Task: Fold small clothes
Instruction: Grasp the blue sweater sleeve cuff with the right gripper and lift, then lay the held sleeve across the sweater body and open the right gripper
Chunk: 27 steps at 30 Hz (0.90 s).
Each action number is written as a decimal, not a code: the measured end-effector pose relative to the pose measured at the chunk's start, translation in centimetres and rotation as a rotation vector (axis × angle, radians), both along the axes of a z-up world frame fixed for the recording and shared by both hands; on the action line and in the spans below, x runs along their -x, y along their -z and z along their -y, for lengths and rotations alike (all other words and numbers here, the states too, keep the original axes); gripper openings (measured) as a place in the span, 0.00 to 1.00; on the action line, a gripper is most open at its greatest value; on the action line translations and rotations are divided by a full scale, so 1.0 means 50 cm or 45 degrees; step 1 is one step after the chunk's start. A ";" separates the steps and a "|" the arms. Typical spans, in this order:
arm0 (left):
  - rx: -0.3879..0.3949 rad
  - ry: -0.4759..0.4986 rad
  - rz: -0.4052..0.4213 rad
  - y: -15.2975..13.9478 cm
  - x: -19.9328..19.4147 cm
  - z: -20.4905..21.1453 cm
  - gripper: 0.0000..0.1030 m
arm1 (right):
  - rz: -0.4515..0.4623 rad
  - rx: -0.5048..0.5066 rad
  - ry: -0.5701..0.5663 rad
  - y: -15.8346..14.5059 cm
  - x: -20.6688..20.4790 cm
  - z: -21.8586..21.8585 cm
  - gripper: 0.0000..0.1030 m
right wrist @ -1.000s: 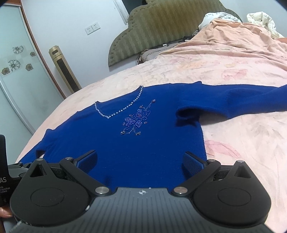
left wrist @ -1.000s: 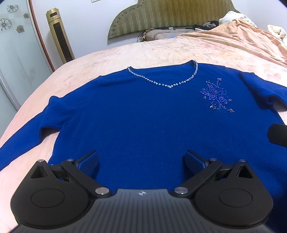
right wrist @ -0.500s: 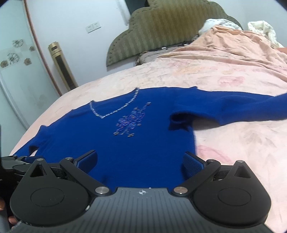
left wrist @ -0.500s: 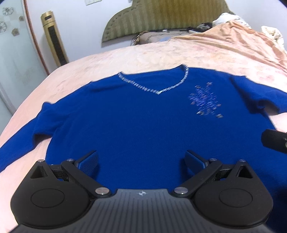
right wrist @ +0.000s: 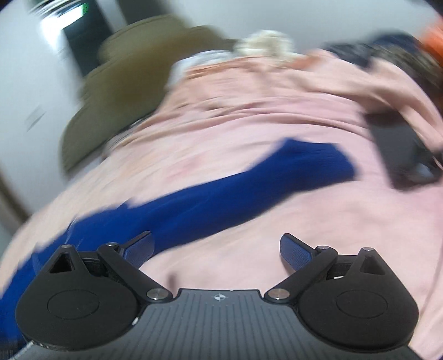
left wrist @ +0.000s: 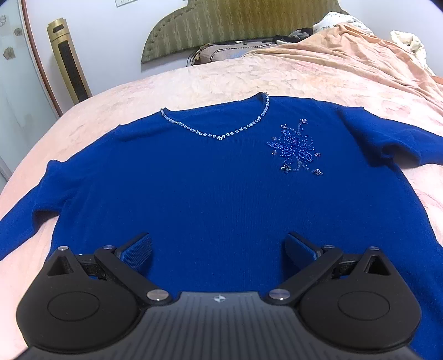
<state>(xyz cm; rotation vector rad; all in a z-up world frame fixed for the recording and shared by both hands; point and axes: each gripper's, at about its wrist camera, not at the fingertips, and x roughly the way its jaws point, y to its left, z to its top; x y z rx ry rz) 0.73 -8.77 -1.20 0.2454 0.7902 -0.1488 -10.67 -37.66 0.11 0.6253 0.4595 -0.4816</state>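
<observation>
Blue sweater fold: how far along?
Done: the blue sweater lies spread flat, face up, on the pink bedspread. In hand: nothing; the left tongs are open above the hem, and the right tongs are closing, nothing between them, aimed near the right sleeve. Left: every fold; both sleeves lie stretched out.

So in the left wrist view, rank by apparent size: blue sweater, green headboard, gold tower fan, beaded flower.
1. blue sweater
2. green headboard, farther off, so true size unsure
3. gold tower fan
4. beaded flower
</observation>
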 end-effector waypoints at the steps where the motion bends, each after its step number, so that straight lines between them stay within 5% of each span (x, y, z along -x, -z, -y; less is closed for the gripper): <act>1: -0.005 0.001 0.002 0.000 0.000 0.002 1.00 | 0.022 -0.063 0.051 0.011 0.004 0.031 0.90; 6: -0.035 0.006 0.014 -0.002 0.004 0.004 1.00 | 0.167 -0.196 0.198 0.045 -0.006 0.126 0.77; 8: -0.035 -0.002 0.015 -0.004 0.004 0.000 1.00 | 0.179 -0.211 0.258 0.048 -0.020 0.158 0.59; 10: -0.033 -0.012 0.012 -0.004 0.002 -0.006 1.00 | 0.170 -0.251 0.312 0.053 -0.025 0.188 0.19; 13: -0.028 -0.026 0.003 -0.002 -0.003 -0.014 1.00 | 0.170 -0.238 0.342 0.038 -0.026 0.217 0.14; 18: -0.016 -0.038 -0.008 -0.001 -0.009 -0.028 1.00 | 0.107 0.062 0.400 -0.049 0.001 0.222 0.12; 23: -0.008 -0.075 -0.009 -0.002 -0.018 -0.046 1.00 | 0.036 0.642 0.596 -0.165 0.021 0.180 0.12; 27: 0.008 -0.095 -0.028 0.003 -0.022 -0.055 1.00 | 0.046 0.806 0.374 -0.195 -0.024 0.097 0.12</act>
